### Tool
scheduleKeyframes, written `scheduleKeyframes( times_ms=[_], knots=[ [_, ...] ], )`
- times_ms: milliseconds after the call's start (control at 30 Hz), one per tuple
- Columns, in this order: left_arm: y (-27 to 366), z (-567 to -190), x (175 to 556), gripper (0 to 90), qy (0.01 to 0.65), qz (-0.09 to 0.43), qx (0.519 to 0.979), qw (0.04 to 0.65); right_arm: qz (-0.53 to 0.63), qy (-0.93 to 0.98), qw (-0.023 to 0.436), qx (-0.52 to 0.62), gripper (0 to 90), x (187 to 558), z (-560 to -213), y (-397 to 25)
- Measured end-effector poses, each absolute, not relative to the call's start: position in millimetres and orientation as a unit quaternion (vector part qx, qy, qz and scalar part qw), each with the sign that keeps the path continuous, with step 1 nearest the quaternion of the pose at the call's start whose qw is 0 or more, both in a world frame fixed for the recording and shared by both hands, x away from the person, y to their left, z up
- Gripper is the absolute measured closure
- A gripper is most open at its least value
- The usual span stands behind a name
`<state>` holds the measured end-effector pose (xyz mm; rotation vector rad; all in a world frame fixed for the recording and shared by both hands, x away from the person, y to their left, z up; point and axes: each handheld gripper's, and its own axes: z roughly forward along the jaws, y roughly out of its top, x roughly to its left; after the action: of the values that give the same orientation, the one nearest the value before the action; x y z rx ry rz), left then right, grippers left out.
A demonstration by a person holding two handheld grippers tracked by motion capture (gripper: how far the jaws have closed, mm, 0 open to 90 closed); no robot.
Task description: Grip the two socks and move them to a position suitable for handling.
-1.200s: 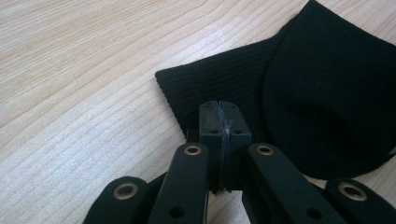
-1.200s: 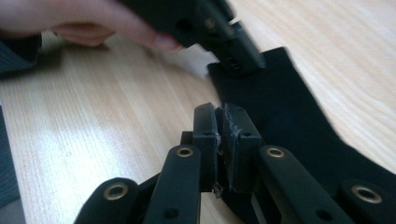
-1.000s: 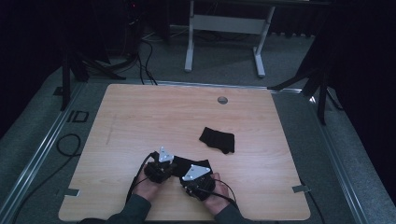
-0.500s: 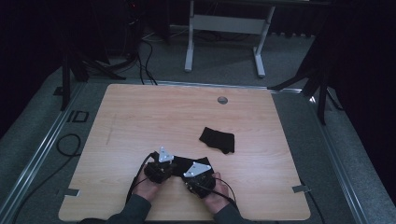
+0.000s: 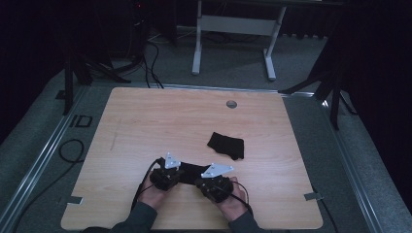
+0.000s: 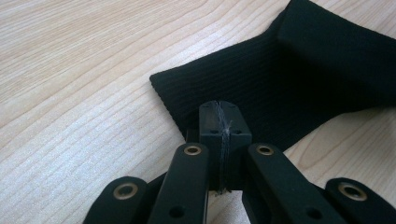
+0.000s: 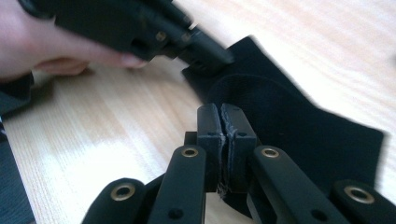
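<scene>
A black ribbed cloth (image 5: 191, 170) lies near the table's front edge between my two grippers. In the left gripper view the cloth (image 6: 299, 70) spreads ahead, one corner folded up, and my left gripper (image 6: 219, 114) is shut on its near edge. In the right gripper view the cloth (image 7: 303, 135) bulges up into a fold right behind my right gripper (image 7: 223, 116), which is shut on it. The left gripper (image 7: 205, 53), held by a hand, shows there too, with its tip on the cloth's far corner. From above, the left gripper (image 5: 178, 172) and right gripper (image 5: 201, 176) stand close together.
A second black cloth (image 5: 226, 145) lies crumpled on the wooden table (image 5: 145, 126), right of centre. A round grommet (image 5: 231, 104) sits near the far edge. Cables (image 5: 68, 150) trail on the floor at left, and a metal stand (image 5: 233, 24) is beyond the table.
The right gripper has edged slightly right and away from me. The left hand has hardly moved. Both stay on the cloth.
</scene>
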<state>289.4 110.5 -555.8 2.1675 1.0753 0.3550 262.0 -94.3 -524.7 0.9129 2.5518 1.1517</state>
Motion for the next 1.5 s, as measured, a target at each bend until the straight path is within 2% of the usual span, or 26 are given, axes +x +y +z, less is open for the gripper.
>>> scheduleKeyframes(
  times_ms=[567, 1133, 1200, 1333, 1500],
  knots=[
    [110.8, -554.5, 290.1, 89.6, 0.406, 0.142, 0.839, 0.332, 0.423, 0.799, 0.135, 0.405, 87.0, 279.9, -500.3, -182.1],
    [115.7, -553.2, 292.5, 88.8, 0.404, 0.148, 0.842, 0.324, 0.417, 0.803, 0.123, 0.408, 86.5, 270.0, -488.8, -214.5],
    [115.7, -552.8, 292.6, 88.8, 0.398, 0.151, 0.846, 0.321, 0.415, 0.807, 0.121, 0.404, 85.6, 269.0, -487.4, -216.2],
    [115.4, -552.9, 293.0, 88.7, 0.390, 0.155, 0.850, 0.320, 0.408, 0.804, 0.131, 0.413, 77.0, 270.5, -488.6, -224.0],
    [116.2, -553.5, 295.3, 88.3, 0.385, 0.160, 0.851, 0.321, 0.407, 0.799, 0.139, 0.420, 72.5, 273.4, -491.7, -228.5]
  ],
)
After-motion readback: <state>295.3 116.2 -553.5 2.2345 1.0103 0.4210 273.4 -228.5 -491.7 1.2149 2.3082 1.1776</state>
